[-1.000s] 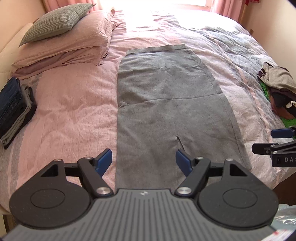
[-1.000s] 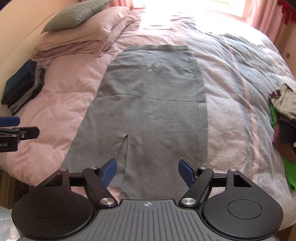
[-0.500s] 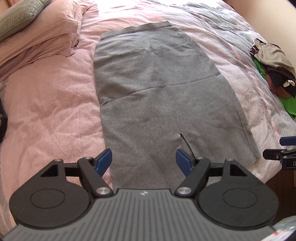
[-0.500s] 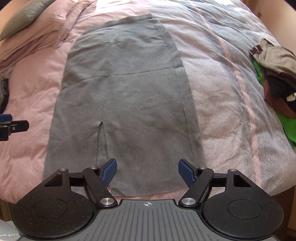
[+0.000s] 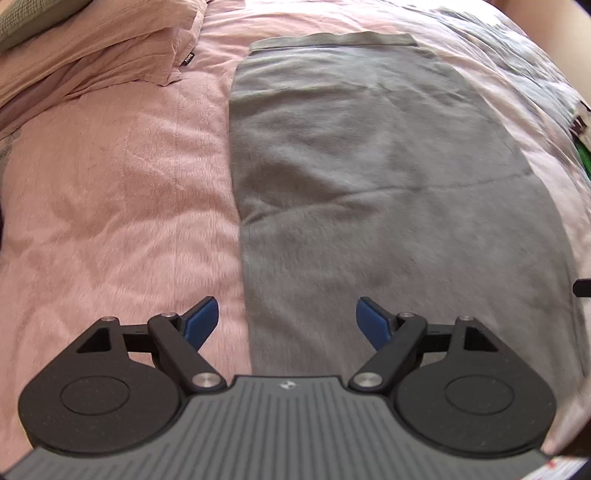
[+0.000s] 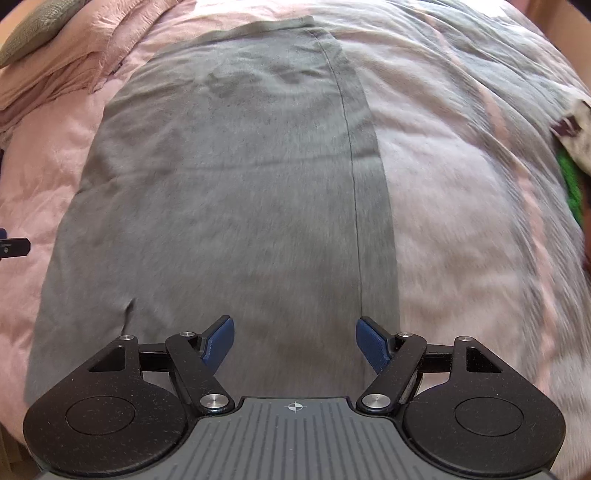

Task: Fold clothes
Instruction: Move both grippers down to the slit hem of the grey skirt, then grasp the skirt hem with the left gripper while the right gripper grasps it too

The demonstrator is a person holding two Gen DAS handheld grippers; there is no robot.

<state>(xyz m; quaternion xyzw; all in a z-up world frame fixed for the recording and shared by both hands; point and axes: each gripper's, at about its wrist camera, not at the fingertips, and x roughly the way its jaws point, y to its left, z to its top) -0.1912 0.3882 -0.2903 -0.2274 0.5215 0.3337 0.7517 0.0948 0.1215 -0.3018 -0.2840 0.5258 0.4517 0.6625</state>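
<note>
The gray skirt (image 5: 388,192) lies flat on the pink bed (image 5: 110,192), its waistband at the far end. Both grippers hang over its near hem. The left gripper (image 5: 284,323) has just been opening its fingers; they are spread, pinching nothing. The right gripper (image 6: 294,341) is spread too, empty. They might grab the bed cover as well, or only the top layer, so the fold goes crooked.

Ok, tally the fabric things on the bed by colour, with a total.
Grey: 1, the skirt lying flat
Pink: 1, the pillow stack, exact number unclear
Grey-green: 1, the cushion on top
Mixed colours: 1, the clothes heap at the right edge
Total: 4
</note>
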